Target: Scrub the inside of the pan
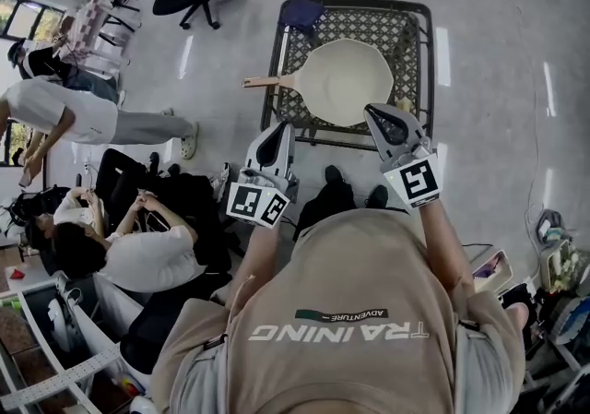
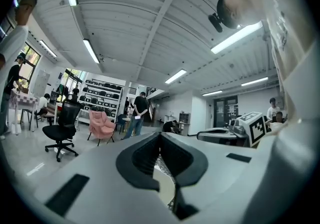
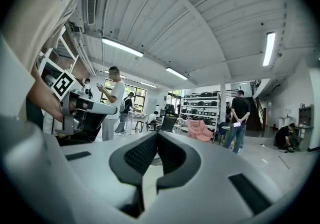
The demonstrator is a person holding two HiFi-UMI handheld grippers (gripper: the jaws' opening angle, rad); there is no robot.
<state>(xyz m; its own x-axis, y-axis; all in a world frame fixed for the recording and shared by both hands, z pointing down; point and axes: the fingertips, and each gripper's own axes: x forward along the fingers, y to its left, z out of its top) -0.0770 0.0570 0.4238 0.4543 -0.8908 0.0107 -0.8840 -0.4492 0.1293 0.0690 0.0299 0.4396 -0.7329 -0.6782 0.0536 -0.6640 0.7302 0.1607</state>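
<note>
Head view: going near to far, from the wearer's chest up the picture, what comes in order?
Grey shirt → left gripper and right gripper, roughly side by side → pan → blue cloth.

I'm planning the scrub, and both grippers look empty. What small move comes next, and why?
Probably open the left gripper and lower it toward the wooden handle of the pan: both it and the right gripper are shut, empty and not touching it.

Bright ceiling strip lights (image 2: 235,38) streak glare across the glossy floor (image 1: 516,154); gripper views bulge, corners black.
</note>
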